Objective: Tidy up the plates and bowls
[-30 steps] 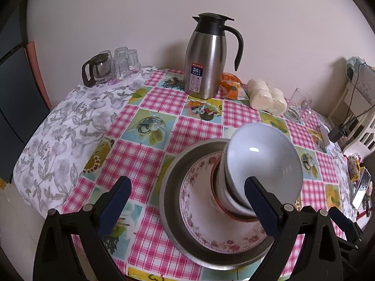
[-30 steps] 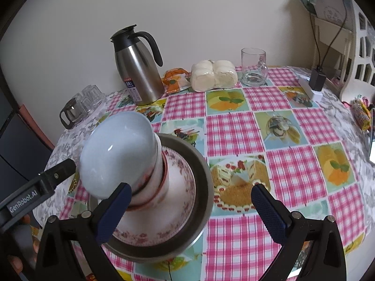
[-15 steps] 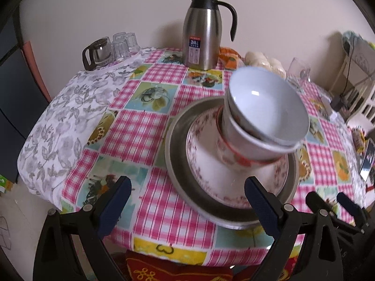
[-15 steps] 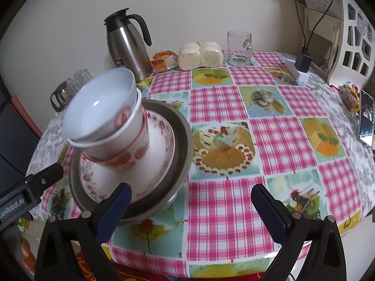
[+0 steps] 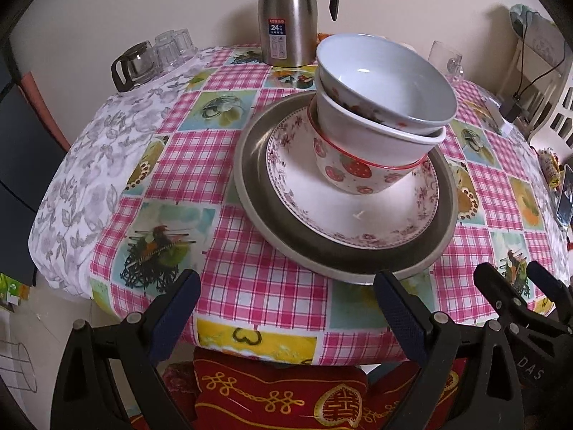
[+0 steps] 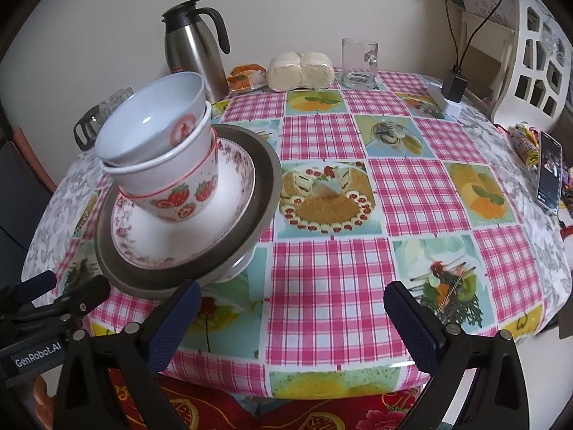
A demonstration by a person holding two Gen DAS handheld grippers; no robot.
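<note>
Behind the stacked dishes in the left wrist view, the thermos base is partly hidden. A metal plate holds a floral plate, strawberry bowl and white bowl. Left gripper fingers stand apart, empty.

From the right wrist view, the stack tilts near the table edge; right gripper fingers stand apart over bare cloth.

I see a pale blue bowl nested in a strawberry-print bowl, on a pink-flowered plate over a grey plate; pink-checked tablecloth.
</note>
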